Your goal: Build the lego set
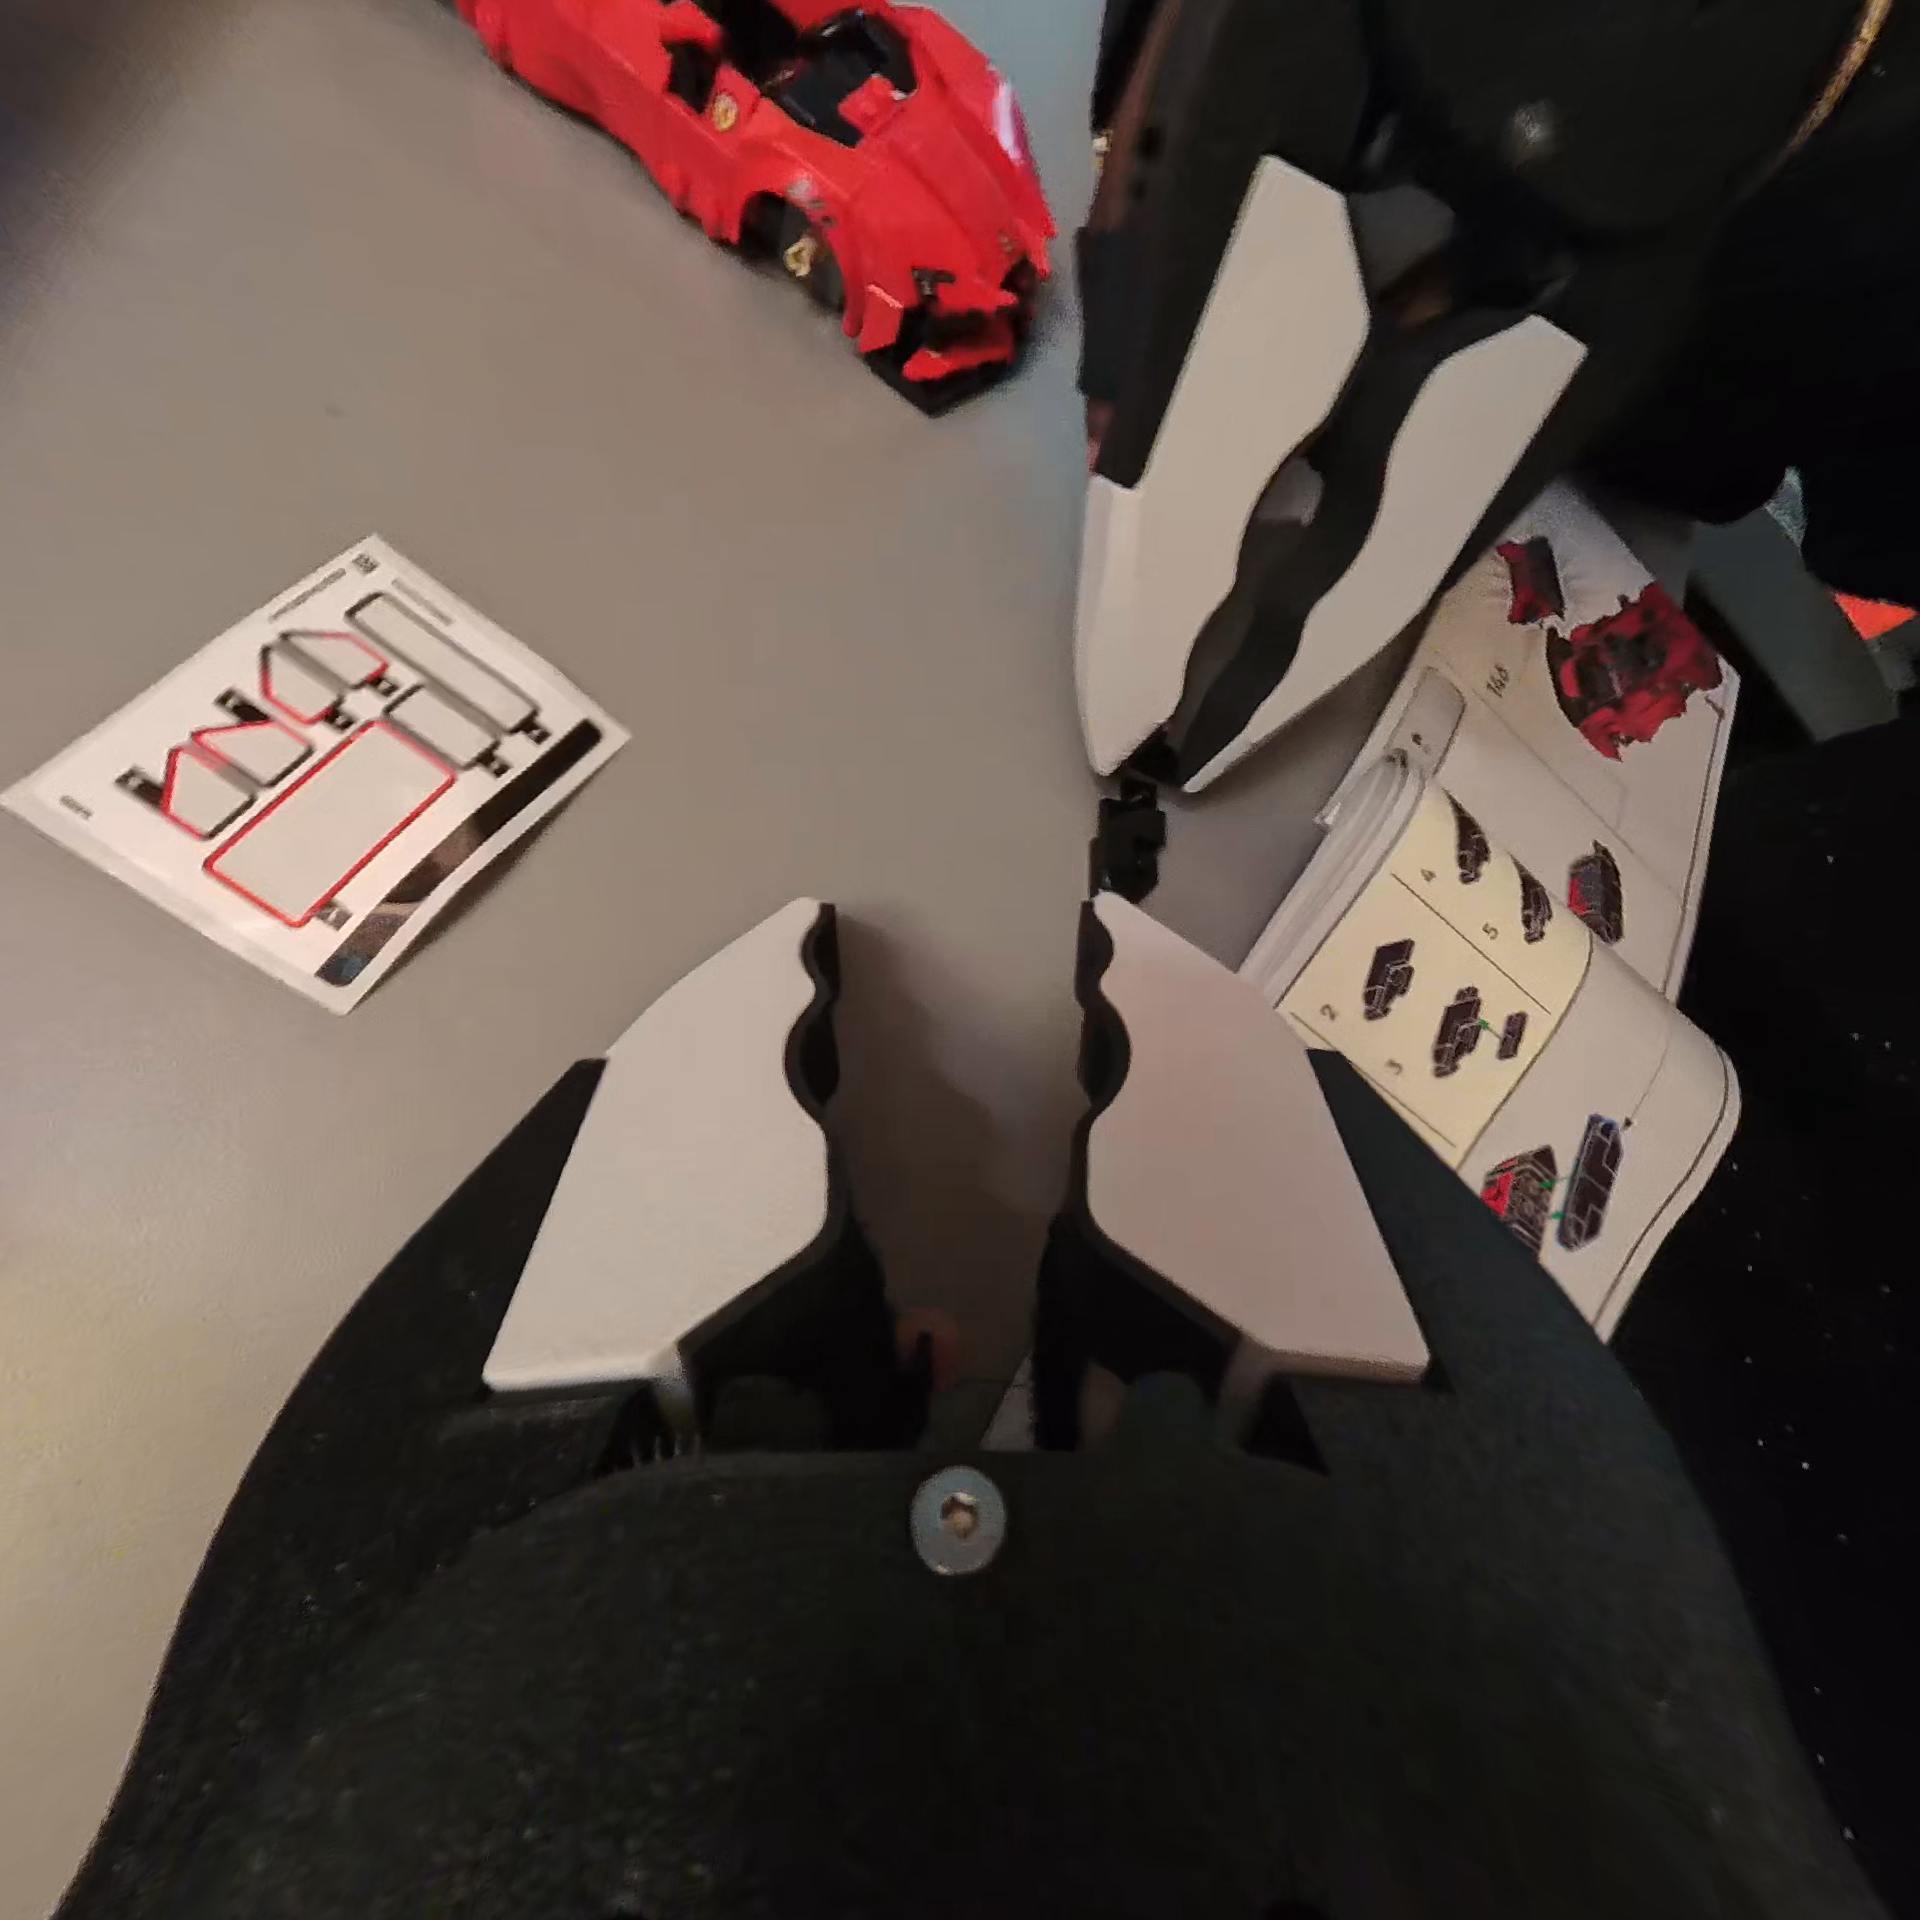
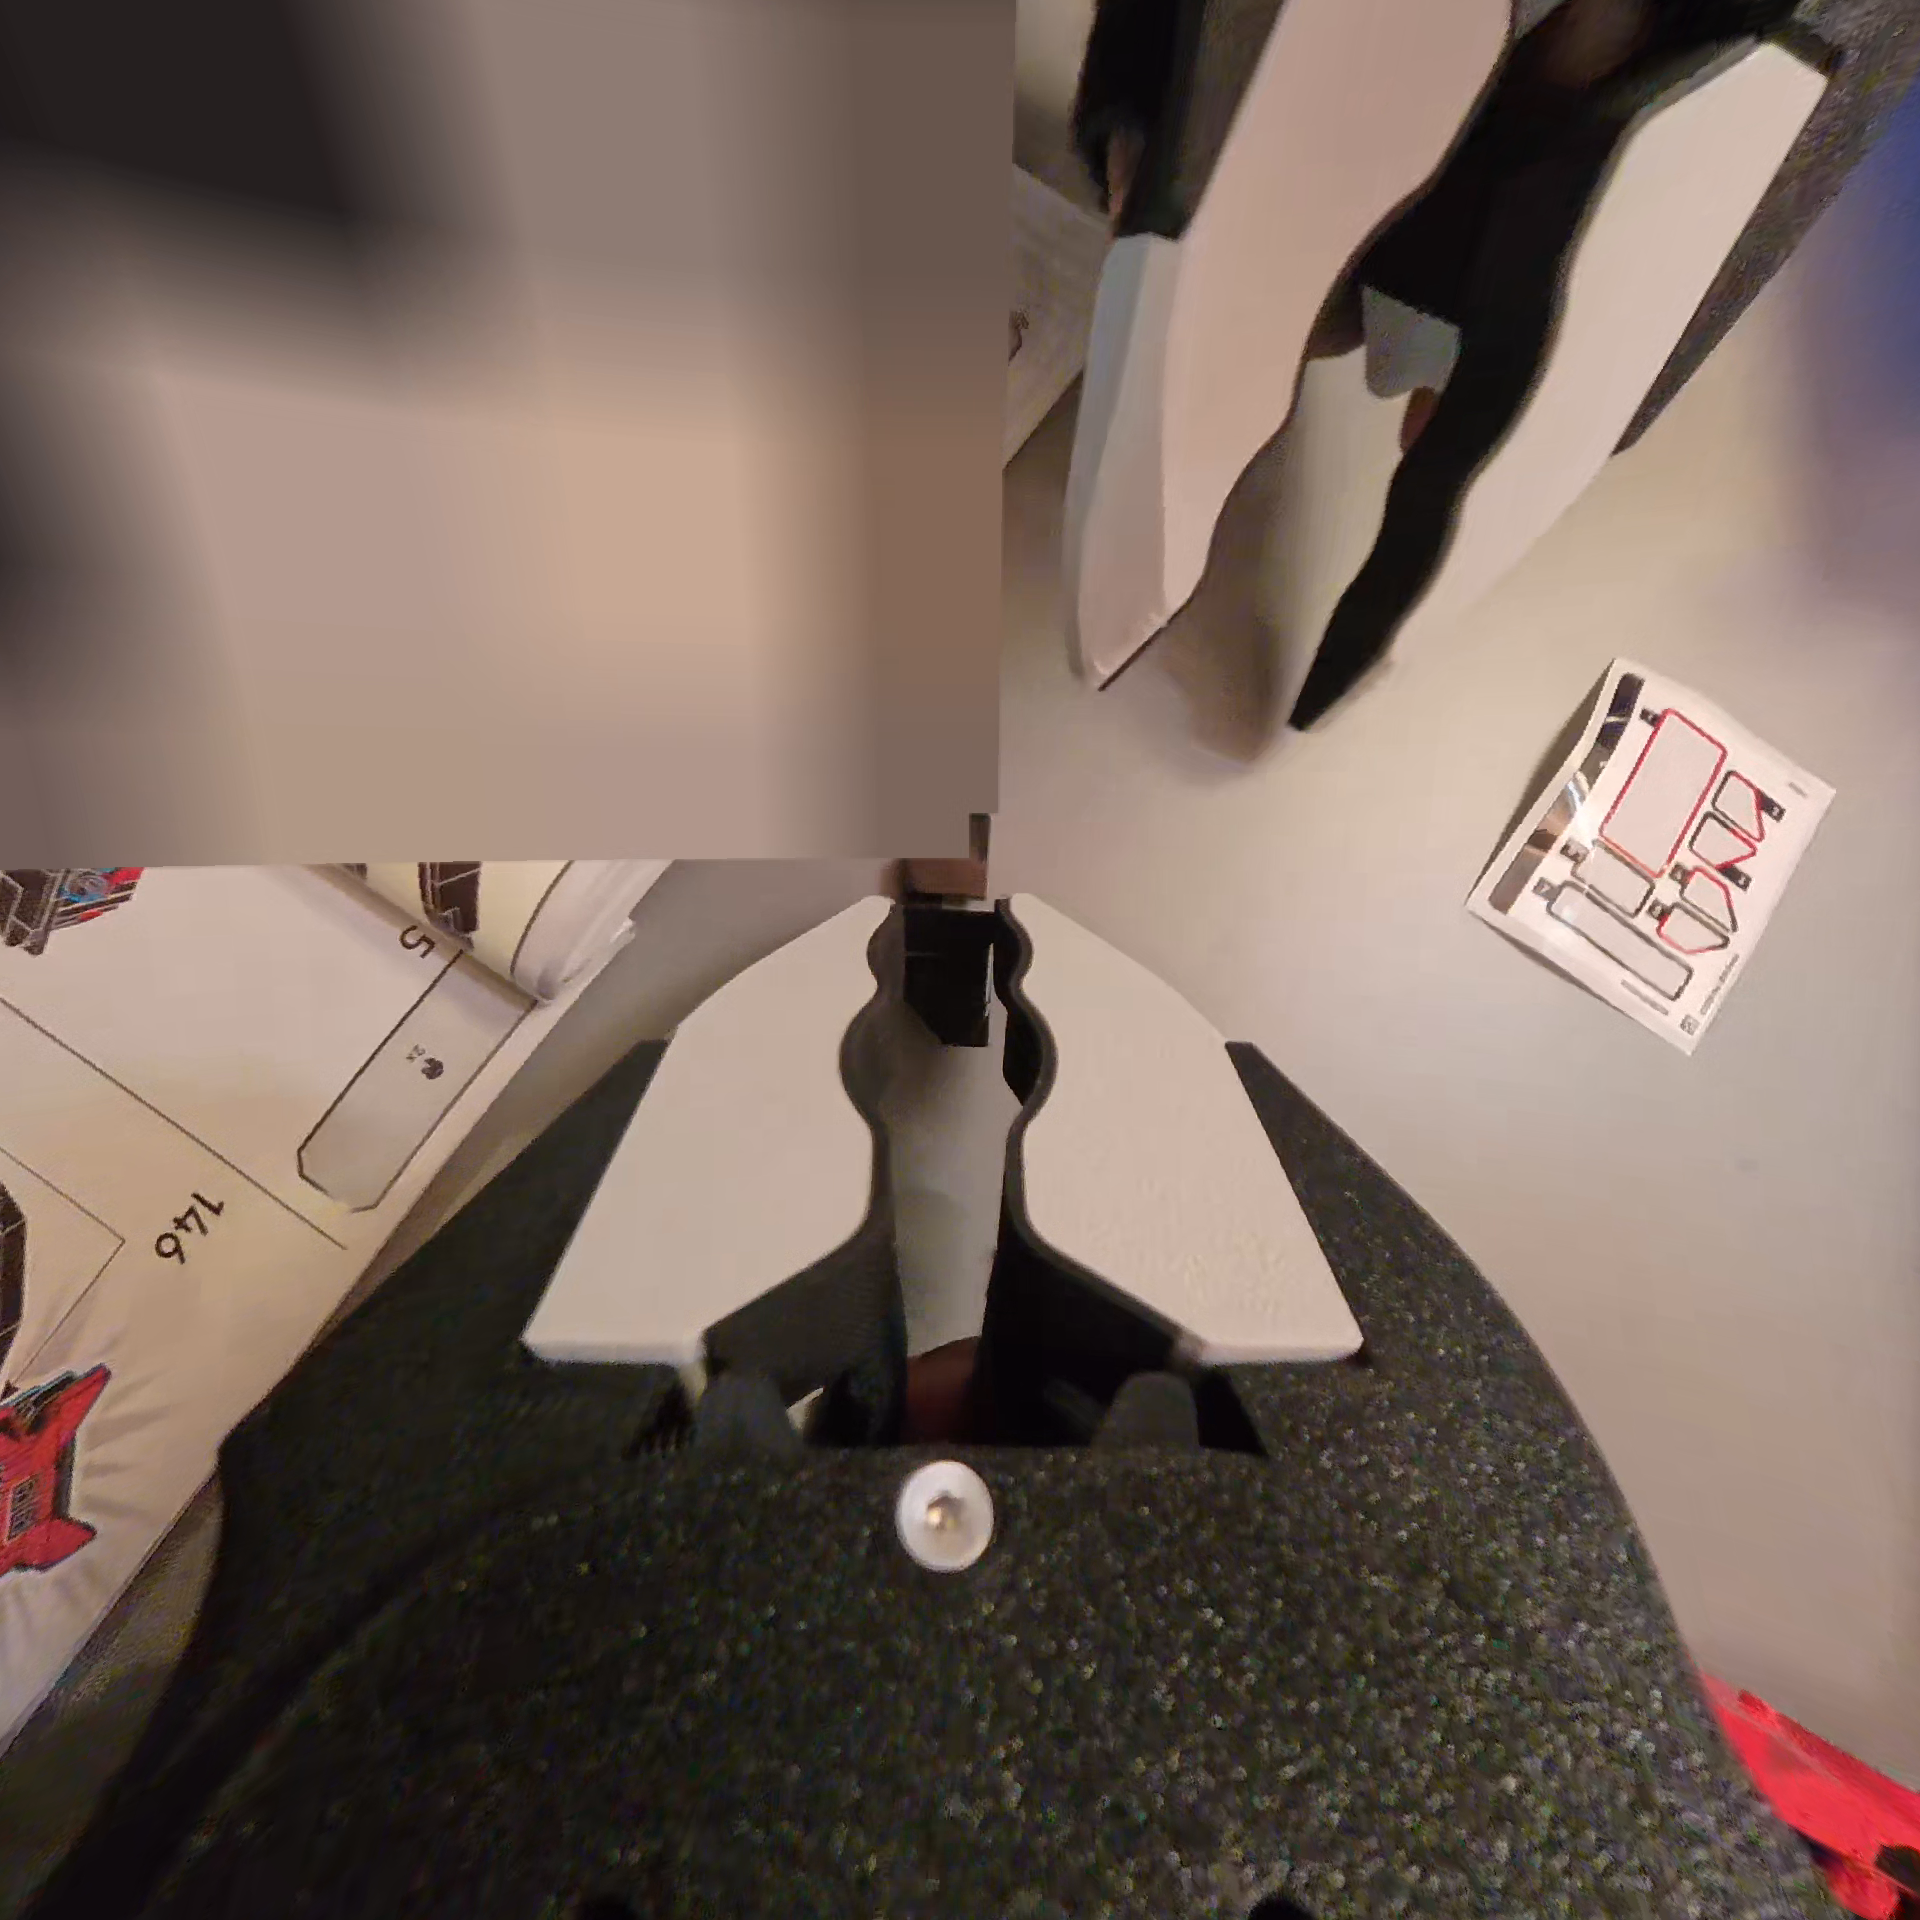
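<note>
My right gripper point(image 2: 945, 909) is shut on a small black lego piece point(image 2: 945, 977), gripped at the fingertips. In the left wrist view the right gripper point(image 1: 1143, 769) comes in from the upper right, and the black piece point(image 1: 1127, 831) sticks out below its tips, just above the table. My left gripper point(image 1: 956, 914) is open and empty, with its right fingertip right next to the black piece. It also shows in the right wrist view point(image 2: 1205, 691), open. A partly built red lego car point(image 1: 790, 177) stands at the far side of the table.
A sticker sheet point(image 1: 312, 769) lies flat on the grey table point(image 1: 623, 468) to the left; it also shows in the right wrist view point(image 2: 1652, 862). An open instruction booklet point(image 1: 1507, 935) lies at the right table edge. A corner of the red car point(image 2: 1818, 1787) shows at the lower right. The grippers' ends are close to 6 cm from one another.
</note>
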